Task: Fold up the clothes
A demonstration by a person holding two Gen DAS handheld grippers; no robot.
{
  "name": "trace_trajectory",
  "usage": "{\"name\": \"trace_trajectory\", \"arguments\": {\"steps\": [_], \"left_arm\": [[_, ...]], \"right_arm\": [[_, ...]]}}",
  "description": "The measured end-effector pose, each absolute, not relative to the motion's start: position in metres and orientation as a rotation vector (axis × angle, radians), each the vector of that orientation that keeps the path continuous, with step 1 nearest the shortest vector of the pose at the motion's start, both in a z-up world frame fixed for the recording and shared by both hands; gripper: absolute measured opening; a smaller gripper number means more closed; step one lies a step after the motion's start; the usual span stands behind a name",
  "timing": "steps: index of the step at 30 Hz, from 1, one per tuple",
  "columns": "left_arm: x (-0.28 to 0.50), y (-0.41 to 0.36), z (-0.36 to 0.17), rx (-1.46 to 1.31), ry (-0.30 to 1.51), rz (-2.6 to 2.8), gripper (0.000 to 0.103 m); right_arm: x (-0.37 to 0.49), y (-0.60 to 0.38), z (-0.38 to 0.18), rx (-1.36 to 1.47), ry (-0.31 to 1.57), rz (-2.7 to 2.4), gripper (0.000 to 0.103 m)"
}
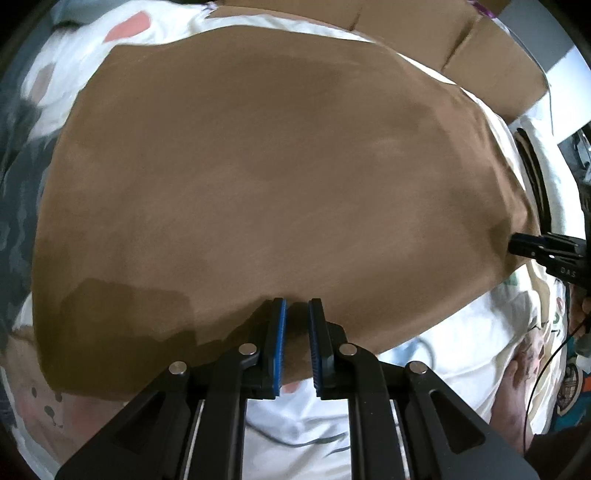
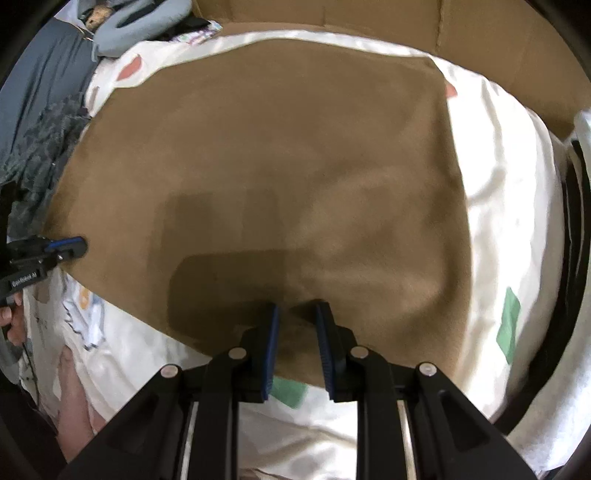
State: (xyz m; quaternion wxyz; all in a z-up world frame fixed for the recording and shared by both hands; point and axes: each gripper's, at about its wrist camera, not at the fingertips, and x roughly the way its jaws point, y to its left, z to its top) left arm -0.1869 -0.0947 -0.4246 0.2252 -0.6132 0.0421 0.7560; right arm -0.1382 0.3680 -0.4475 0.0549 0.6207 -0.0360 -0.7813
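That brown cloth (image 1: pixel 258 184) lies flat on the white bedsheet (image 1: pixel 461 350), soft and floppy. Left gripper (image 1: pixel 296 332) and right gripper (image 2: pixel 297 343) each seem to be pinching its near hem, the best place to hold.

We're seeing a white patterned sheet (image 2: pixel 509 206) lying underneath, w/ a cardboard box (image 1: pixel 491 74) sitting beyond it & a grey pillow (image 2: pixel 136 22) resting far left.

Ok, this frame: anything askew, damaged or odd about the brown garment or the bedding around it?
Nothing stands out. The brown garment lies fairly smooth on the white patterned bedding, with no tear or stain showing. The left gripper and right gripper each pinch its near edge. Darker patches look like shadows.
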Motion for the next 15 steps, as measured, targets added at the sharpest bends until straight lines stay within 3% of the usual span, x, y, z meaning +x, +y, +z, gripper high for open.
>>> {"name": "trace_trajectory", "arguments": {"steps": [15], "left_arm": [[-0.185,-0.179,-0.417,-1.758,0.021,2.256,0.012]], "right_arm": [[-0.109,0.410,-0.445,1.932,-0.169,-2.417,0.019]]}}
